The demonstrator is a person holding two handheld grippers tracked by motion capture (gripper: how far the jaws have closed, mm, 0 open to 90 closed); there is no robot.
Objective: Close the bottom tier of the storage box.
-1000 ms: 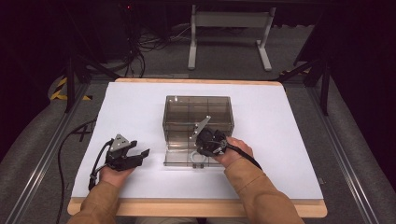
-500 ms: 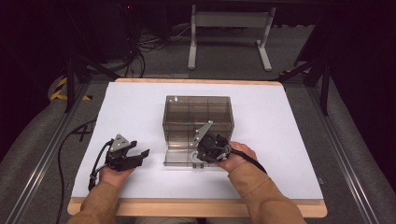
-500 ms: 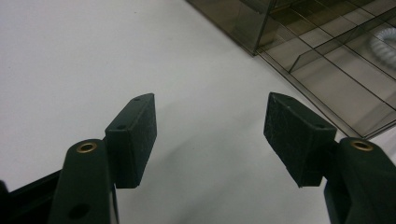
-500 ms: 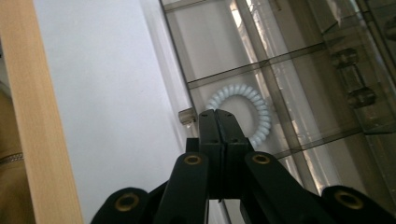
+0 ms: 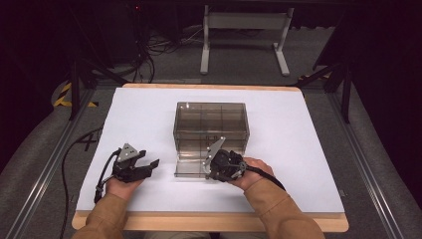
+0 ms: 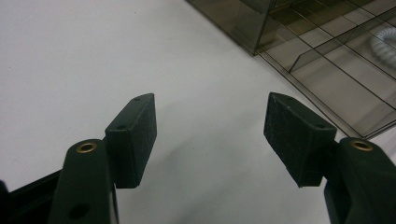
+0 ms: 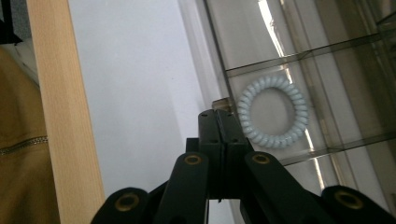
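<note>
A smoked clear drawer box (image 5: 211, 124) stands mid-table with its bottom drawer (image 5: 189, 168) pulled out toward me. My right gripper (image 5: 208, 168) is at the drawer's front. In the right gripper view the right gripper (image 7: 218, 116) has its jaws pressed together on a small tab (image 7: 223, 102) at the drawer's front wall. A pale blue spiral hair tie (image 7: 243, 109) lies in a drawer compartment just past the tab. My left gripper (image 5: 152, 168) rests on the table left of the drawer. In its own view the left gripper (image 6: 210, 135) is open and holds nothing.
The white table top (image 5: 298, 149) ends in a wooden front edge (image 7: 65, 116). The drawer's dividers (image 6: 327, 79) and the hair tie (image 6: 385, 44) lie ahead and right of the left gripper. A cable (image 5: 102, 174) trails from the left gripper.
My right gripper has drawn a little nearer the table's front edge, staying at the drawer's front. The left gripper has not moved.
</note>
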